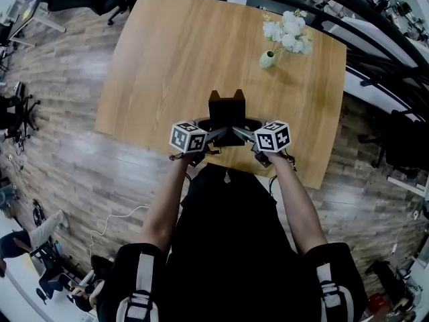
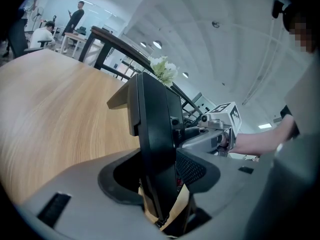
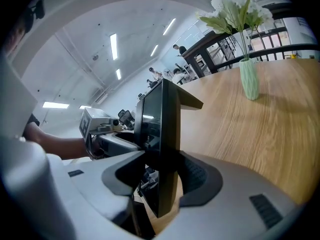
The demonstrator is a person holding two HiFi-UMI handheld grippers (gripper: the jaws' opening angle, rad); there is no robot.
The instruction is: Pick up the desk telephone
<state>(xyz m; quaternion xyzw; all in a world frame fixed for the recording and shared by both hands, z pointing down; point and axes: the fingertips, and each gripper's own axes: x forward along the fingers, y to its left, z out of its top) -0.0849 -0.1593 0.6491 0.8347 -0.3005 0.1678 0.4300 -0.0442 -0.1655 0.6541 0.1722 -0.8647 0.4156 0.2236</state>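
- The gripper views are showing the jaws clamping, which the head view is not resolving.
- The desk telephone [image 1: 226, 108] is sitting between left gripper [image 2: 157, 179] and right gripper [image 3: 161, 176], each pinching one side, at the counter [image 1: 167, 59] edge.

light wood worktop [image 1: 181, 59] on a plank floor [image 1: 60, 153]. small pale green vase [image 1: 267, 60] w/ white flowers [image 1: 288, 31] stands toward far right corner. black phone [image 1: 226, 107] at near edge, mid; can't tell if it touches the wood.
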